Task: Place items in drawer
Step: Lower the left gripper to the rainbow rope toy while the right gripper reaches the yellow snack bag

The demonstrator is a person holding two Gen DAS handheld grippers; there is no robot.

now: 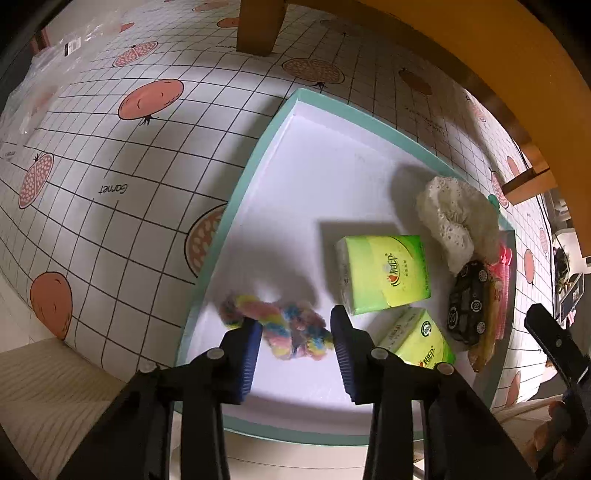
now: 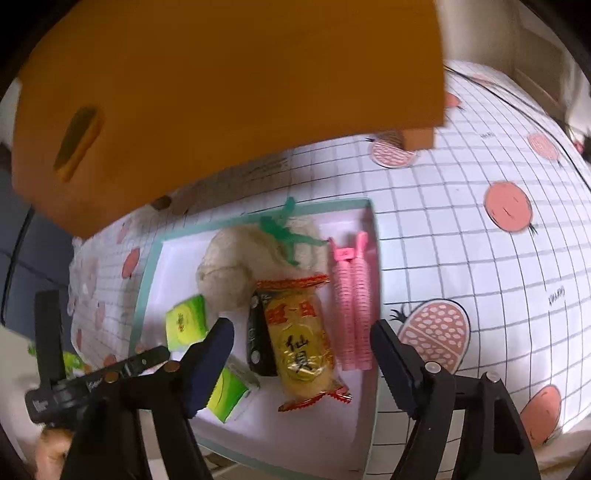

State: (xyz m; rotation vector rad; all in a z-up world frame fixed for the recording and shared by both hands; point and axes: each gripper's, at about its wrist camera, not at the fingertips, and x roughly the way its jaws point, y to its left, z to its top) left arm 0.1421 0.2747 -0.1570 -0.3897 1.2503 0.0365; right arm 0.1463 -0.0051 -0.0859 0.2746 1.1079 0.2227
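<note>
A teal-rimmed drawer tray [image 1: 236,206] with a white floor lies on the fruit-print cloth. A rainbow fuzzy twist [image 1: 288,332] lies in its near corner, between the pads of my left gripper [image 1: 295,332]; the pads flank it closely without visibly squeezing it. My right gripper [image 2: 301,332] hangs open over the tray [image 2: 147,277], with a yellow snack packet [image 2: 299,343] lying below the gap, untouched. Two green tissue packs [image 1: 388,273] [image 1: 417,339], a cream lace cloth [image 1: 454,218], a black patterned item [image 1: 469,299] and pink ridged clips [image 2: 354,314] also lie inside.
An orange wooden stool [image 2: 221,92] overhangs the tray's far side, one leg [image 1: 258,29] on the cloth. A green pipe cleaner [image 2: 280,229] lies on the lace cloth. Clear plastic bags [image 1: 44,74] sit far left. A pale wood surface [image 1: 44,387] borders the cloth.
</note>
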